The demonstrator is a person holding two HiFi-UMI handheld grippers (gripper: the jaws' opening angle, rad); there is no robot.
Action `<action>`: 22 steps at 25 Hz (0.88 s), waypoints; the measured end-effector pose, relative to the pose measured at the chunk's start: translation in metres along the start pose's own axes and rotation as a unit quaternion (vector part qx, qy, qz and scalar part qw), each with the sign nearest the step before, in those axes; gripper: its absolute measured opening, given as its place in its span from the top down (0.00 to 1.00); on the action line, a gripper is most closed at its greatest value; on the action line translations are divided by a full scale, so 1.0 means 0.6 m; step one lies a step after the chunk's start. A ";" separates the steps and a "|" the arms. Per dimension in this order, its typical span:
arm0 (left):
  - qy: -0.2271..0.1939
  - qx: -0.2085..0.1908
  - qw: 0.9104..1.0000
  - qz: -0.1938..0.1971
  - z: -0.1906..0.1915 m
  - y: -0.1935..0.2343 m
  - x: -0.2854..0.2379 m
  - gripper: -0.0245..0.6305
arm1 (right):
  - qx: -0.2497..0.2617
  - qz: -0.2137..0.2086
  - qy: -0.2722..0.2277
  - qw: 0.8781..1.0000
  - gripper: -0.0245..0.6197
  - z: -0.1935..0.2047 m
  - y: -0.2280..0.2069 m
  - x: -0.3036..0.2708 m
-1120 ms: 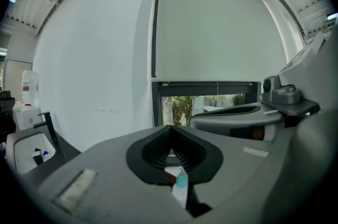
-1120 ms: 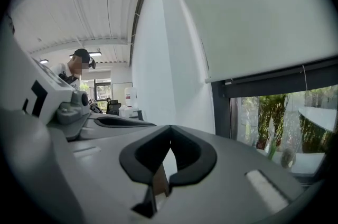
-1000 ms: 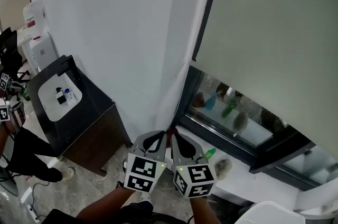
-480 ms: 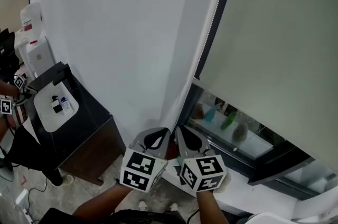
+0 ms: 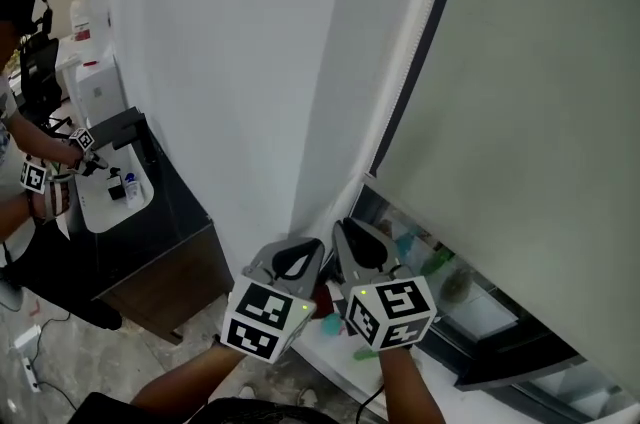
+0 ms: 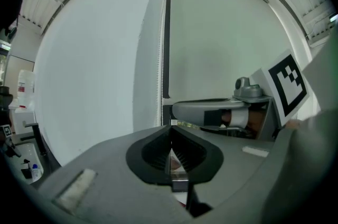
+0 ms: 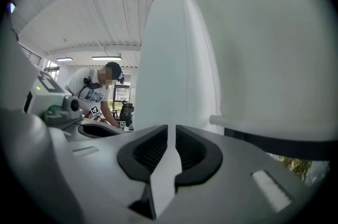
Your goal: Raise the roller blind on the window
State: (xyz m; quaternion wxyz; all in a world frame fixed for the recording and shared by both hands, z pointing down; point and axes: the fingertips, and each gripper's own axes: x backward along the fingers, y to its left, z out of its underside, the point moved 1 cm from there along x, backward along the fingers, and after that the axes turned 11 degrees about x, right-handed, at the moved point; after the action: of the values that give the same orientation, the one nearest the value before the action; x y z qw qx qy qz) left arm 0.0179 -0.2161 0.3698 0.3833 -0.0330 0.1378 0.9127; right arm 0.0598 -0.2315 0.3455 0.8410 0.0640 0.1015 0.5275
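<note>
Low in the middle of the head view the two grippers sit side by side, their marker cubes (image 5: 392, 310) facing the camera. The left gripper (image 6: 170, 128) has its jaws closed tip to tip. The bead chain (image 6: 161, 54) drops behind the jaw top just left of their seam, and I cannot tell whether it is nipped there. The right gripper (image 7: 171, 130) stands close beside it on the right. Its jaws have just been opening and now leave a narrow slit. Only white wall shows through the slit and nothing is pressed between the pads. In the right gripper view the chain passes just right of the slit.

Beyond the jaws the chain climbs toward the upper middle of the frame, along the dark window frame (image 5: 425, 42). The roller blind (image 5: 530, 92) fills the right half of the head view, a pale grey-green sheet hanging most of the way down. Its lower edge slants toward the lower right, above a strip of window glass (image 5: 480, 307) with blurred green shapes behind it.

Left of the chain the white wall (image 5: 220, 62) takes the centre. At middle left a dark cabinet (image 5: 150, 242) carries small bottles (image 5: 120, 187), and at the far left edge stands another person (image 5: 20, 142)
</note>
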 end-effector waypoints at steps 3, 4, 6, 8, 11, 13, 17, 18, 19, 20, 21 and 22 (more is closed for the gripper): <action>-0.002 0.000 1.000 -0.016 -0.003 -0.001 -0.004 0.96 | 0.024 -0.023 -0.012 0.999 0.90 -0.019 -0.021 -0.020; -0.003 0.000 1.000 -0.021 -0.003 -0.001 -0.005 0.96 | 0.030 -0.030 -0.015 0.999 0.90 -0.023 -0.028 -0.028; -0.005 0.002 1.000 -0.030 -0.005 0.000 -0.006 0.96 | 0.039 -0.047 -0.018 0.998 0.89 -0.028 -0.038 -0.044; -0.010 0.001 0.999 -0.041 -0.012 0.003 -0.005 0.96 | 0.043 -0.063 -0.020 0.997 0.86 -0.032 -0.044 -0.059; -0.016 -0.001 0.998 -0.054 -0.027 0.000 0.002 0.96 | 0.037 -0.079 -0.018 0.996 0.84 -0.035 -0.054 -0.070; -0.020 -0.005 0.998 -0.063 -0.040 -0.001 0.008 0.96 | 0.032 -0.090 -0.020 0.995 0.84 -0.041 -0.060 -0.075; -0.025 -0.002 0.997 -0.069 -0.054 -0.002 0.013 0.96 | 0.030 -0.126 -0.035 0.991 0.87 -0.049 -0.057 -0.091; -0.026 -0.002 0.997 -0.068 -0.058 -0.003 0.014 0.96 | 0.030 -0.137 -0.037 0.989 0.87 -0.048 -0.055 -0.094; -0.028 -0.002 0.997 -0.068 -0.063 -0.003 0.016 0.96 | 0.029 -0.147 -0.040 0.988 0.89 -0.047 -0.053 -0.096; -0.031 -0.001 0.997 -0.070 -0.068 -0.002 0.018 0.96 | 0.028 -0.155 -0.042 0.987 0.90 -0.047 -0.051 -0.097; -0.033 -0.002 0.997 -0.073 -0.074 0.001 0.020 0.96 | 0.026 -0.160 -0.045 0.986 0.90 -0.048 -0.050 -0.098; -0.036 -0.003 0.996 -0.077 -0.082 0.003 0.021 0.96 | 0.024 -0.163 -0.048 0.985 0.90 -0.049 -0.050 -0.099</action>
State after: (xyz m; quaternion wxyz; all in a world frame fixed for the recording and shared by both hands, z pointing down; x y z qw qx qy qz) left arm 0.0052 -0.2222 0.3210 0.4567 -0.0123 0.1181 0.8817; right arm 0.0537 -0.2982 0.3164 0.9180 0.0922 0.0824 0.3769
